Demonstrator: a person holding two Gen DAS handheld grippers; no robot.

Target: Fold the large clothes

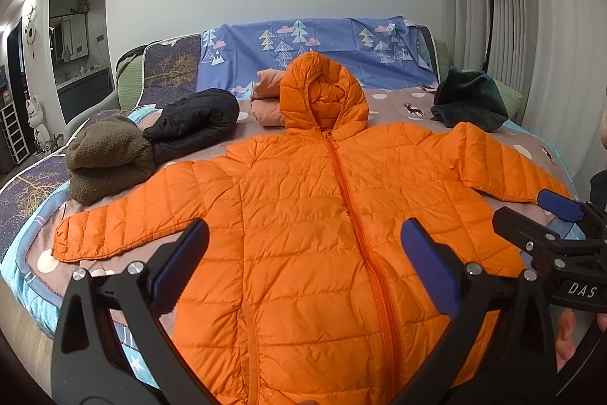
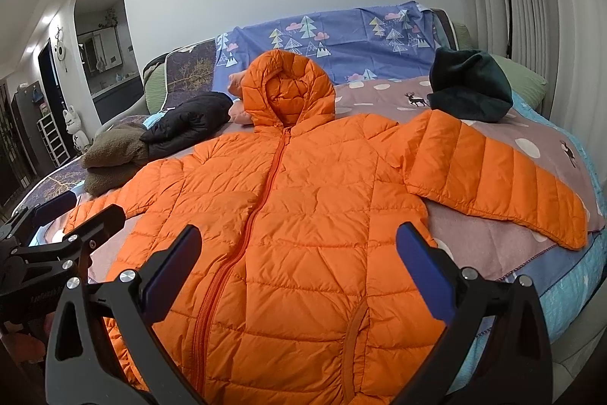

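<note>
Both grippers' blue-padded fingers stood spread wide and held nothing: the left gripper (image 1: 303, 264) and the right gripper (image 2: 297, 270) hovered side by side above the lower body of an orange puffer jacket (image 1: 303, 215). Its hem was cut off by the frame's bottom edge. Quilted, hooded and zipped shut, it lay face up on the bed (image 2: 493, 245), sleeves spread outward, hood pointing away from the fingers.
</note>
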